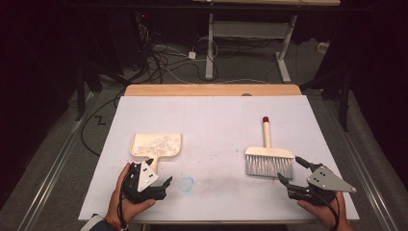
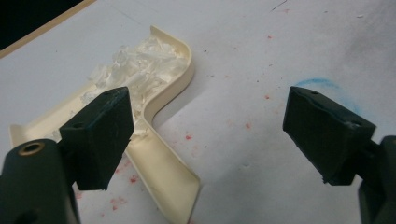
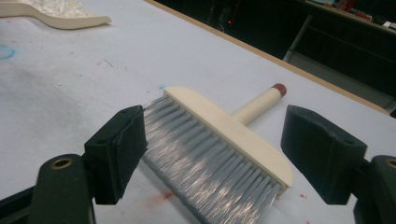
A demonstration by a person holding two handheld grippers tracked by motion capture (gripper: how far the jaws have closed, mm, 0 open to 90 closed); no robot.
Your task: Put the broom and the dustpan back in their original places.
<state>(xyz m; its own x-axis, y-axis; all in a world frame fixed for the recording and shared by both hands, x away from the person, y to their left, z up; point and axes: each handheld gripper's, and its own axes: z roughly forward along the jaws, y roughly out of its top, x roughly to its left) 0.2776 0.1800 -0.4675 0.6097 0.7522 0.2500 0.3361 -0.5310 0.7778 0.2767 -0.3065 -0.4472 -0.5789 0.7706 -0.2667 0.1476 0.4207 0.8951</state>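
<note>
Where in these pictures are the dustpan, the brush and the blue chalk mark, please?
Dustpan (image 1: 169, 143): high view, on its cream rim at the right side.
Brush (image 3: 229, 128): right gripper view, on the cream head above the bristles.
Blue chalk mark (image 1: 187, 182): high view, on the ring itself.

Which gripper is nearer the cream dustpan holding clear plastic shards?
Left. The left gripper sits open at the cream dustpan's handle; the right gripper is open by the grey-bristled brush, far across the table.

High view overhead facing forward, claw views low – close, sharing dustpan (image 2: 159, 154)
</note>
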